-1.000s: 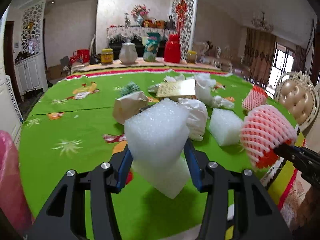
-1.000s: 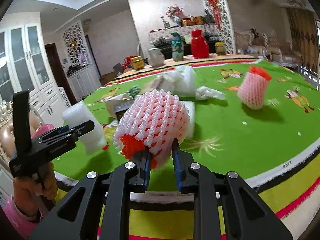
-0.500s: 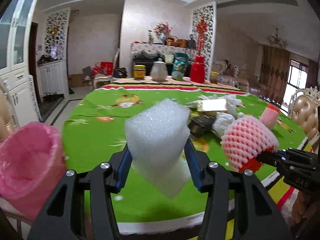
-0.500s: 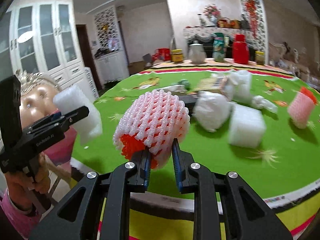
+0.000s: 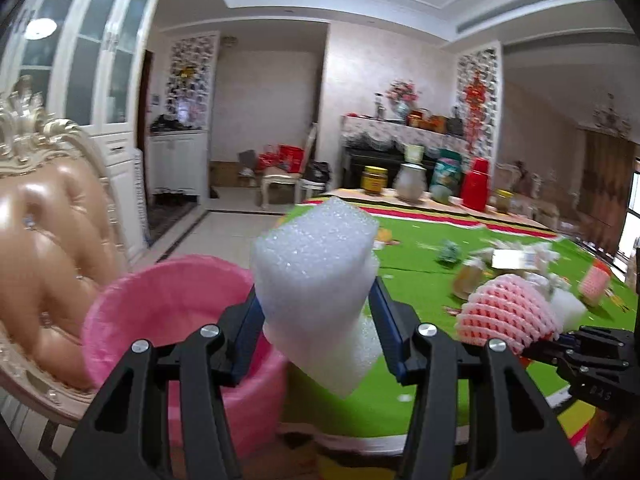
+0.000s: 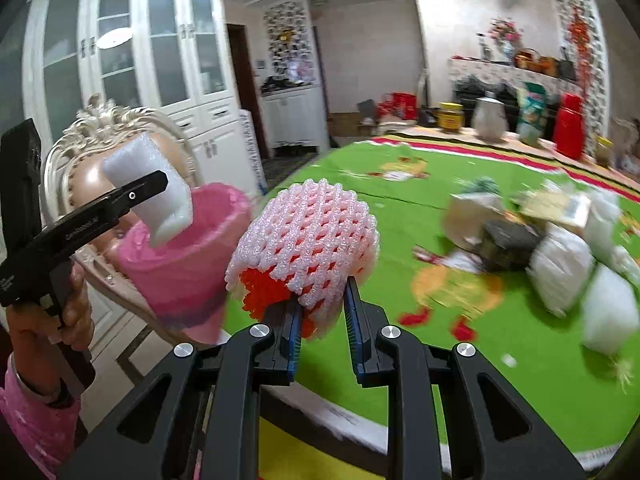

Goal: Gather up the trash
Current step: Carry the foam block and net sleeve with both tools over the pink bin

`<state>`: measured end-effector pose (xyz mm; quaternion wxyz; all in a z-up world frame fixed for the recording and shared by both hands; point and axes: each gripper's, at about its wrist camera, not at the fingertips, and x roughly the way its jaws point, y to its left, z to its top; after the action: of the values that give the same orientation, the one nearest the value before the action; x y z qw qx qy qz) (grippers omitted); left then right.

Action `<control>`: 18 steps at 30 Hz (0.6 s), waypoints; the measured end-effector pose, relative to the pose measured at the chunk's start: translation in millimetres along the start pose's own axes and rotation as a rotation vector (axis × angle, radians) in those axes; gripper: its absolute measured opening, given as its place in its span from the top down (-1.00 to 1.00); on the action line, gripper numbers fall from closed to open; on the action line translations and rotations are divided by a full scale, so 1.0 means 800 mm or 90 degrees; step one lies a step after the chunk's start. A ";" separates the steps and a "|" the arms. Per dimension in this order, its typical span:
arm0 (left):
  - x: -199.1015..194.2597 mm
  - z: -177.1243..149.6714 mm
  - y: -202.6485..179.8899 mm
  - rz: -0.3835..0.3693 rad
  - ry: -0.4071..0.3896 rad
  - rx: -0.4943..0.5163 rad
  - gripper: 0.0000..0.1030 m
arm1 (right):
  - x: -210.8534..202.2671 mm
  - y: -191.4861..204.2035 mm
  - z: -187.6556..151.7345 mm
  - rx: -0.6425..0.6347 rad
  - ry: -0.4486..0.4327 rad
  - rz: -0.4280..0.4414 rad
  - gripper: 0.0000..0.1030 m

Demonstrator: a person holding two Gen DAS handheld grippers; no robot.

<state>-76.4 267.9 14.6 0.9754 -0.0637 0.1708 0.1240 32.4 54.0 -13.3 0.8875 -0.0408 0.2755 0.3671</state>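
My left gripper (image 5: 316, 320) is shut on a white foam block (image 5: 316, 280), held in the air just right of the pink-lined trash bin (image 5: 168, 312) that stands on a chair seat. In the right wrist view the same foam block (image 6: 160, 200) hangs over the pink bin (image 6: 184, 260). My right gripper (image 6: 320, 312) is shut on a pink-and-white foam fruit net (image 6: 308, 236) with a red-orange inside, held above the table's near edge. The left wrist view shows that fruit net (image 5: 508, 316) at the lower right.
A padded chair with a carved back (image 5: 44, 240) carries the bin. On the green tablecloth (image 6: 440, 184) lie several pieces of trash: white bags (image 6: 560, 272), a dark box (image 6: 508, 244), a cardboard piece (image 6: 468, 216). Jars and a red flask (image 6: 568, 128) stand at the far side.
Both grippers have swung left from over the table toward the pink bin, each still holding its piece. The bin and chair have come into both views.
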 end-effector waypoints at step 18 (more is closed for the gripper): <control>0.061 0.005 0.173 0.119 0.065 -0.087 -0.03 | 0.148 0.134 0.089 -0.083 0.016 0.163 0.54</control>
<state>-66.9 412.4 -10.1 0.9431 -0.1198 0.2168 0.2219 61.6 225.8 -0.7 0.8253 -0.0673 0.2654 0.4939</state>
